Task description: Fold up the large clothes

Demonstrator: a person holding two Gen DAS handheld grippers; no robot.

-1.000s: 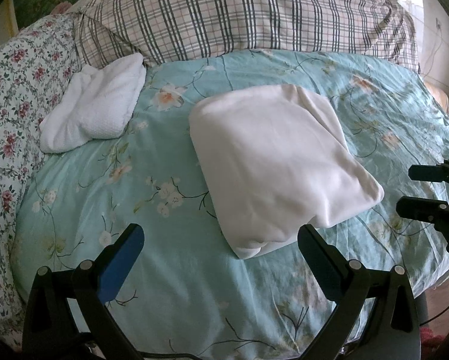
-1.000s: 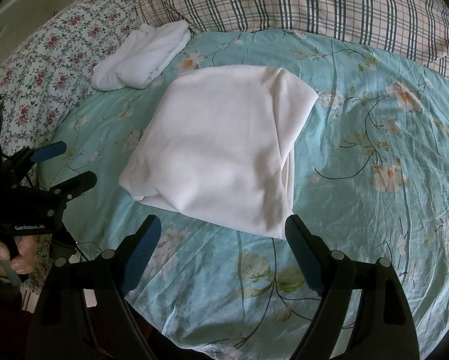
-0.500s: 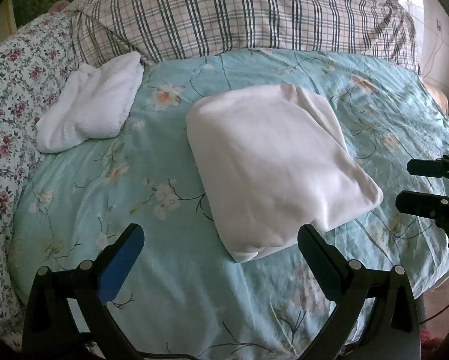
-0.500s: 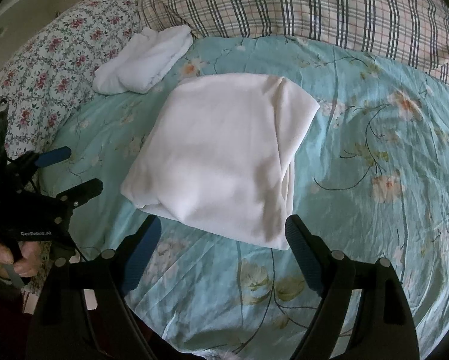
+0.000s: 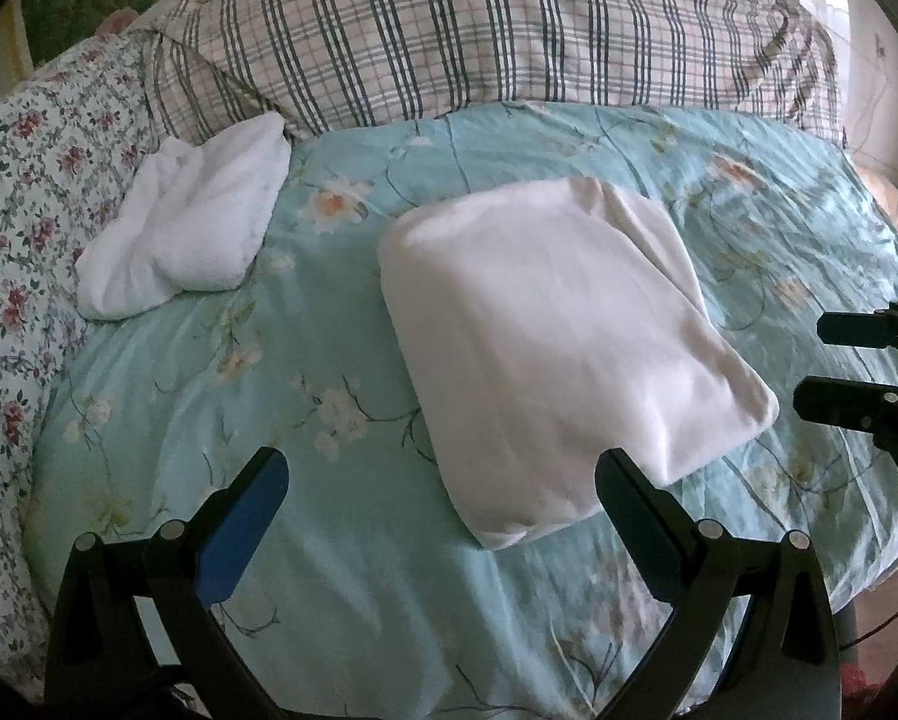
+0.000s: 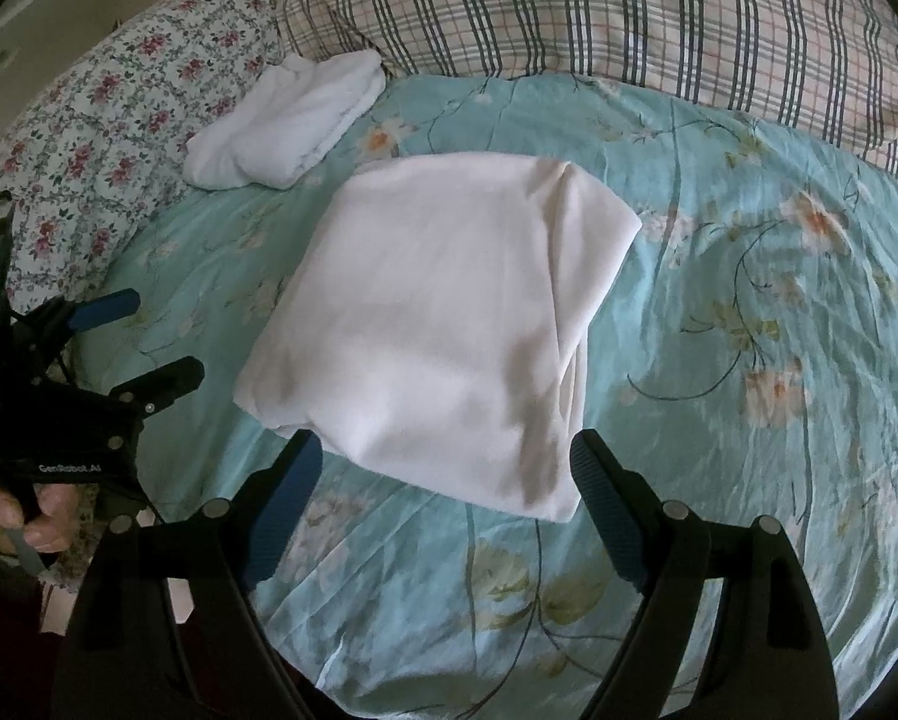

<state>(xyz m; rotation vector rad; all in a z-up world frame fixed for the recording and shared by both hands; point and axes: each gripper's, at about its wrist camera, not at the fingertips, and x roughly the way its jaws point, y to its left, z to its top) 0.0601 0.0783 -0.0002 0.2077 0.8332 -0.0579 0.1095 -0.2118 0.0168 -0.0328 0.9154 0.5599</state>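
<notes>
Fold looks finished: garment lies squared on the bed, both claws empty.

Left wrist view: your left gripper (image 5: 443,477) hangs spread above the quilt (image 5: 341,540), holding nothing; its right finger overlaps the near corner of the folded garment (image 5: 562,336), contact unclear. The right gripper (image 5: 808,363) sits apart at the garment's right, jaws parted. A towel (image 5: 185,240) lies by the pillow (image 5: 496,30), well apart. Right wrist view: your right gripper (image 6: 446,468) is spread at the garment's (image 6: 443,324) near edge, empty; the left gripper (image 6: 167,339) waits left, also open. Judgement: last fold is done; next you likely need only a light press to flatten the layered right edge, or a two-sided lift to move it without spilling layers.
</notes>
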